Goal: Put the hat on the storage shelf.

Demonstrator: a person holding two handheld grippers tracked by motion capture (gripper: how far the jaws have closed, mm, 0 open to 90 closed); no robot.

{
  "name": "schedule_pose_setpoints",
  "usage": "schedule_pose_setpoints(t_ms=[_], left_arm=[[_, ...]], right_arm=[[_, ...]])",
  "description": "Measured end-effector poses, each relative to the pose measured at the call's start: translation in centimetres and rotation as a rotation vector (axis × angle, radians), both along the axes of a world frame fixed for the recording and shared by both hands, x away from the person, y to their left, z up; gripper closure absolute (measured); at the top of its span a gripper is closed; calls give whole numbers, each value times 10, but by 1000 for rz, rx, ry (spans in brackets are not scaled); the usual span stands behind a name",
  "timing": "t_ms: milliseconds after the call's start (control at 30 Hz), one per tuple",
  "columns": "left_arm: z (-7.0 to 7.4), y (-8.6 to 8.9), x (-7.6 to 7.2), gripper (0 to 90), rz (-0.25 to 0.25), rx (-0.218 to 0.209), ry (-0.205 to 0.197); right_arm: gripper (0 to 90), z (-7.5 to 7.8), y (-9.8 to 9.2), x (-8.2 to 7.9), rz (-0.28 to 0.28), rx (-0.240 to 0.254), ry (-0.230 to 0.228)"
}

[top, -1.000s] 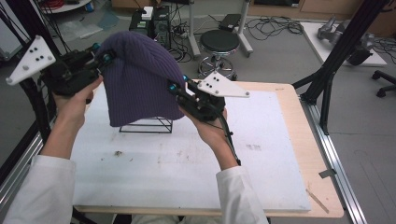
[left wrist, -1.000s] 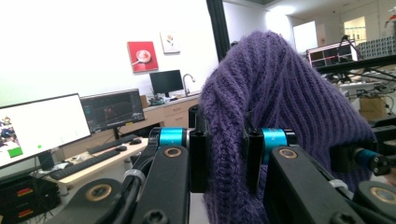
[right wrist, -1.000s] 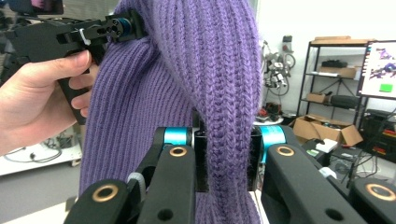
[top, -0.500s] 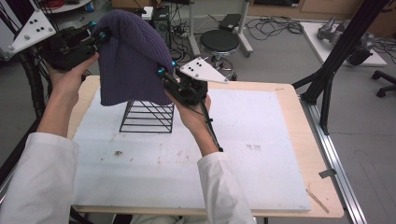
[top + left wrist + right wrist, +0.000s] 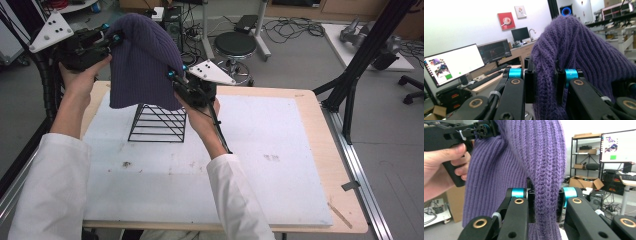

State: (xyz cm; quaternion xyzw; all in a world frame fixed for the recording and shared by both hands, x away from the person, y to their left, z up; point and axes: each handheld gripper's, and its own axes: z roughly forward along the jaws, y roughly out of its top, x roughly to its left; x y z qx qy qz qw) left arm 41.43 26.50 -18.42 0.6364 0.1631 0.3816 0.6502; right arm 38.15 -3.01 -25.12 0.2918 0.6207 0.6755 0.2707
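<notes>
Here the purple knit hat (image 5: 142, 62) hangs above the black wire rack (image 5: 159, 122) on the tabletop (image 5: 280, 165), its hem brushing the rack's top, with the left claw (image 5: 544, 83) and right claw (image 5: 544, 203) each clamped tight on a fold of its knit.

One purple knit hat (image 5: 141, 60), one black wire rack (image 5: 159, 123), two monitors (image 5: 452, 63).

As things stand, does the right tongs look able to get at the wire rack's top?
Probably not: the right tongs are shut on the purple beanie, which hangs over the wire rack and covers its top.
</notes>
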Motion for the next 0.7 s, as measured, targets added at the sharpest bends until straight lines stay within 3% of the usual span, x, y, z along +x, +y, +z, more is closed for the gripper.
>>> schedule_pose_setpoints(t_ms=[300, 467, 700], left_arm=[[-20, 6, 4, 776, -9, -4, 24], [-31, 9, 7, 776, -13, 1, 98], [-33, 6, 7, 774, -28, 30, 127]], right_arm=[[809, -8, 7, 0, -21, -30, 39], [808, -16, 13, -1, -27, -68, 68], [807, -22, 17, -5, -48, -105, 76]])
